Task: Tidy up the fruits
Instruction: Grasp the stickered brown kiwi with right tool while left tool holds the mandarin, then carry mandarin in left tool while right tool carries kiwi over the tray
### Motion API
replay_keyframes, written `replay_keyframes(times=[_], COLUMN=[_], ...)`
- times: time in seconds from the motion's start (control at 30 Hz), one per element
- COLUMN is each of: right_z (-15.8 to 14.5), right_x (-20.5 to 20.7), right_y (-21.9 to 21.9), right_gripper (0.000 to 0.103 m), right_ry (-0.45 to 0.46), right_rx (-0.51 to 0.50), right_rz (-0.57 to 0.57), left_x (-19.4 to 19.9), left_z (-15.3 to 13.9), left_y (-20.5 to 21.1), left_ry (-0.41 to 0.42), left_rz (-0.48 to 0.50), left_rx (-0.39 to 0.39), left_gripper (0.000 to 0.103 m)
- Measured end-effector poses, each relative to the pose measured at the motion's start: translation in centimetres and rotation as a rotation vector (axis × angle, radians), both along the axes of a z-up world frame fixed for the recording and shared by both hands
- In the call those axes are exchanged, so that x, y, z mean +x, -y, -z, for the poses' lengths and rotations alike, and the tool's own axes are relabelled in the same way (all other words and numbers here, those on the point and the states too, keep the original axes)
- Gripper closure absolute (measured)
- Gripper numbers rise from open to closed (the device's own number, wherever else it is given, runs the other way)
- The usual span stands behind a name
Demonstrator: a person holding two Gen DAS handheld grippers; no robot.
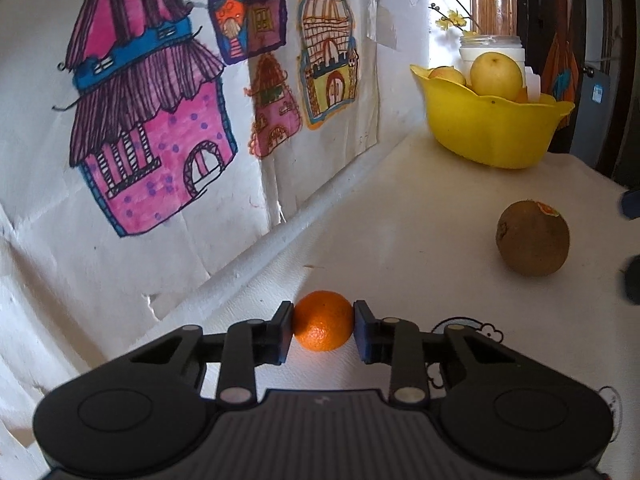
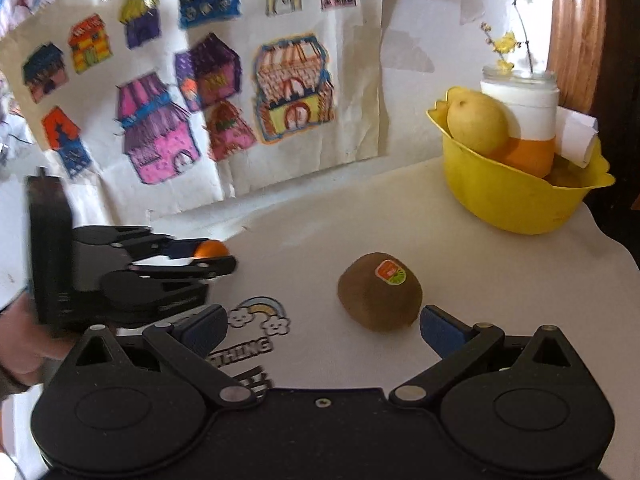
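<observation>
Nearest the left wrist camera, the left gripper (image 1: 323, 330) had its two blue pads pressed against either side of a small orange (image 1: 323, 320), which sat low on the white tablecloth (image 1: 400, 240). From the right wrist view the same left gripper (image 2: 208, 258) appeared at the left, only a sliver of the orange (image 2: 210, 249) showing between its fingers.

Closer to the right wrist camera, the right gripper (image 2: 322, 326) stood wide open and held nothing; its right pad (image 2: 440, 326) lay just beside the kiwi (image 2: 380, 291), its left pad (image 2: 204, 326) well apart from it. The kiwi rested on the cloth with a small orange-and-green sticker (image 2: 390, 272) on top, and a printed rainbow-and-cloud design (image 2: 258, 314) lay on the cloth to its left.

Farther back on the right, a yellow plastic bowl (image 2: 508, 200) held a yellow pear (image 2: 476, 122) and an orange fruit (image 2: 524, 156). Behind the bowl stood a white jar (image 2: 524, 100) with yellow-flowered twigs (image 2: 506, 42). Along the far wall hung children's drawings of houses (image 2: 160, 136).
</observation>
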State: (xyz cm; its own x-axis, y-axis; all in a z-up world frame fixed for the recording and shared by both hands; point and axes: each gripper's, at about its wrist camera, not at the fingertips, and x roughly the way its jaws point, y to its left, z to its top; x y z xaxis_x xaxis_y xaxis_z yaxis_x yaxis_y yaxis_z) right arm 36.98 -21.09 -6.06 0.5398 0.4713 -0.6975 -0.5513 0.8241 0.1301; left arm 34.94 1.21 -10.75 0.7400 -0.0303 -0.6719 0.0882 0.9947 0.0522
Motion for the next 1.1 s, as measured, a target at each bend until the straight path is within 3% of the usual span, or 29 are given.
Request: replay_keyframes(times=[0.2,0.33,0.47,0.63,0.87,1.1], right_z=[2.5,3.8,4.6,5.3,5.1,3.5], right_x=[3.5,4.9,5.9,7.2,6.7,2.5], right_y=[-1.1,-1.9,-2.5,-2.1,-1.6,-3.0], right_gripper=[0.006,0.017,0.020,0.038,0.041,0.041], right_ry=[-0.002,0.008,0.034,-0.014,-0.071,-0.065], right_rx=[-0.082,-0.144,-0.212,-0.187,-0.135,-0.159], right_rz=[-0.041,-0.102,-0.168,-0.179,-0.151,-0.209], left_x=[-0.8,-0.9,-1.0,-1.2,-1.4,-2.4], left_z=[-0.2,-0.2,-0.2,-0.2,-0.2,-0.9], left_y=[0.0,0.1,0.0,-0.2,-0.2,0.6], left_ry=[-0.019,-0.015,-0.016,-0.013,-0.017,-0.023], left_rz=[0.012,0.024,0.028,0.026,0.024,0.036], left_rx=[-0.064,-0.072,-0.080,-0.091,-0.091,-0.102], left_gripper=[0.069,0.069,0.069,0.069,0.069,0.069])
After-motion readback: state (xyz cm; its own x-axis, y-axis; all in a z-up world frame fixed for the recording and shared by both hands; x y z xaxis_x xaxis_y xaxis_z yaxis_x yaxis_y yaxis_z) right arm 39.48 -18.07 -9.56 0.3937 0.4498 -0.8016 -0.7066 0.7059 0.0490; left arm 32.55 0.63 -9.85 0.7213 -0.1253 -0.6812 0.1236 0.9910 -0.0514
